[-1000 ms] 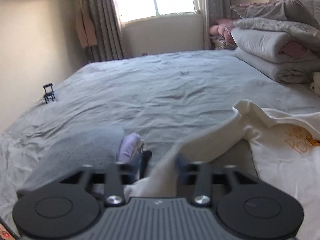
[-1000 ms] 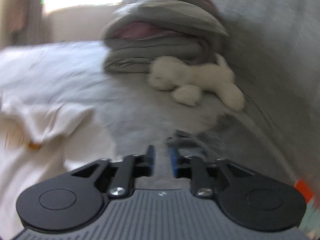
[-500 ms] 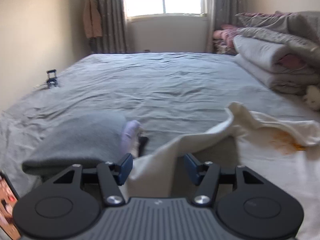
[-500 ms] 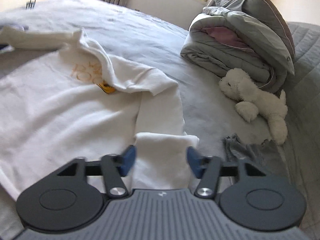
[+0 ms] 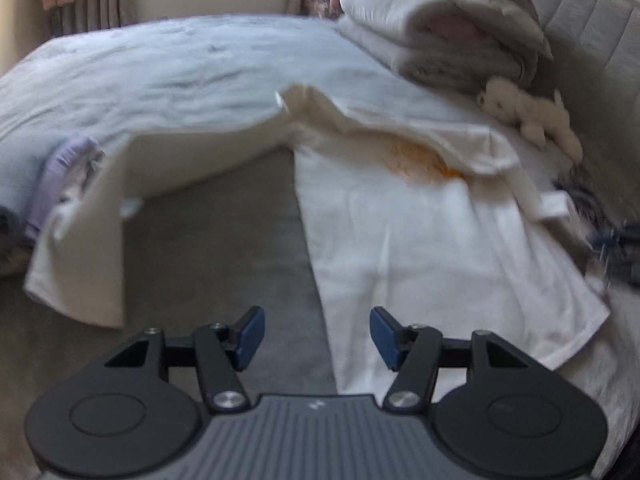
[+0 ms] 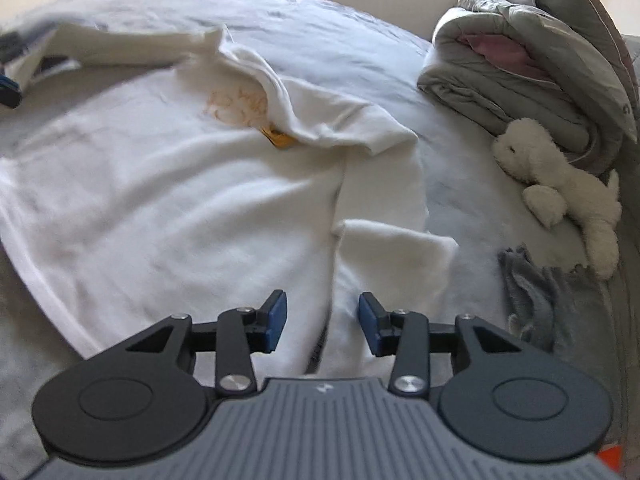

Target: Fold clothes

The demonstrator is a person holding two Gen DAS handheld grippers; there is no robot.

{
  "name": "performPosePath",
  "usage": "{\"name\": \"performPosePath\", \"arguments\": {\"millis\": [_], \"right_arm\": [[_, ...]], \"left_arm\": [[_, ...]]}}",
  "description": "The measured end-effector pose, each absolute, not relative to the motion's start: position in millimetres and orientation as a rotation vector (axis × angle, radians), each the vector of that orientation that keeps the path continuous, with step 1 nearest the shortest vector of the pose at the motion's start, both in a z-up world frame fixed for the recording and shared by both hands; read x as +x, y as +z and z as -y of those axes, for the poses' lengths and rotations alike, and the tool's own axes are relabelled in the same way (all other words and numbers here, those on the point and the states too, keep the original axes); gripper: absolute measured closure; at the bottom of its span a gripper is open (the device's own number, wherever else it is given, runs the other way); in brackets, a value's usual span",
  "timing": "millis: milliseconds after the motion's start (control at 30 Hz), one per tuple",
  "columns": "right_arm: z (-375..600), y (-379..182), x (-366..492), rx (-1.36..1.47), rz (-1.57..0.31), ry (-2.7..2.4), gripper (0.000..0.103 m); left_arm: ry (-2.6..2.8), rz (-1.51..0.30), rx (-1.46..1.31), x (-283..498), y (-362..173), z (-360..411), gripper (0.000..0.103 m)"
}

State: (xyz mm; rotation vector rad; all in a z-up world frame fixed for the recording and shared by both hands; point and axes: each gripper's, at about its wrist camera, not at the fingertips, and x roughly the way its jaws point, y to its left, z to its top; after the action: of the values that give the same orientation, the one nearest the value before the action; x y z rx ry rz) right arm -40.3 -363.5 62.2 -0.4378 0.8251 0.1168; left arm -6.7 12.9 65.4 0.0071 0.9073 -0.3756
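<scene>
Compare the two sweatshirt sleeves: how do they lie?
The left sleeve stretches out long across the bed, its cuff end beside a purple garment. The right sleeve is doubled back on itself, cuff by the right gripper, whose jaws are closing. Both are white.

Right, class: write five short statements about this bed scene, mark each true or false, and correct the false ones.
1. The white sweatshirt lies on the bed. True.
2. Its print is blue. False: the print is orange.
3. The soft toy sits on top of the folded quilts. False: it lies on the bed beside the quilts.
4. The left gripper holds nothing. True.
5. The right gripper is clamped on the toy. False: its jaws are closing over the sweatshirt's edge.
</scene>
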Motion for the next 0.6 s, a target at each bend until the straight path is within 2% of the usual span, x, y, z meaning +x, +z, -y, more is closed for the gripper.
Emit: {"name": "performPosePath", "arguments": {"millis": [33, 167, 267, 333, 400, 433, 500, 600], "right_arm": [[364.9, 63.2, -37.2, -0.458, -0.812, 0.049, 0.103], [377.1, 106.5, -40.6, -0.441, -0.541, -0.258, 0.101], [406.5, 142.6, -40.8, -0.250, -0.391, -0.395, 0.101], [433.9, 148.8, -30.3, -0.134, -0.364, -0.492, 0.100], [472.5, 140.0, -16.7, 0.042, -0.422, -0.573, 0.095], [499.9, 129.4, -17.0, 0.216, -0.466, -0.599, 0.089], [536.6, 107.9, -26.2, 0.510, -0.529, -0.690, 0.089], [529.2, 113.6, -31.9, 0.435, -0.520, -0.679, 0.089]], "left_arm": [[-0.385, -0.925, 0.011, -7.1, 60.7, -8.4, 0.043], [-0.419, -0.969, 0.035, -10.1, 49.4, 5.1, 0.041], [-0.412, -0.963, 0.057, -12.2, 47.3, 7.3, 0.041], [-0.411, -0.965, 0.055, -12.2, 46.2, 7.5, 0.041], [-0.410, -0.968, 0.049, -11.9, 45.9, 5.2, 0.041], [-0.406, -0.968, 0.046, -11.4, 46.1, 3.5, 0.041], [-0.401, -0.969, 0.038, -10.0, 46.3, 0.6, 0.041], [-0.395, -0.970, 0.029, -6.8, 47.5, -0.7, 0.041]]}}
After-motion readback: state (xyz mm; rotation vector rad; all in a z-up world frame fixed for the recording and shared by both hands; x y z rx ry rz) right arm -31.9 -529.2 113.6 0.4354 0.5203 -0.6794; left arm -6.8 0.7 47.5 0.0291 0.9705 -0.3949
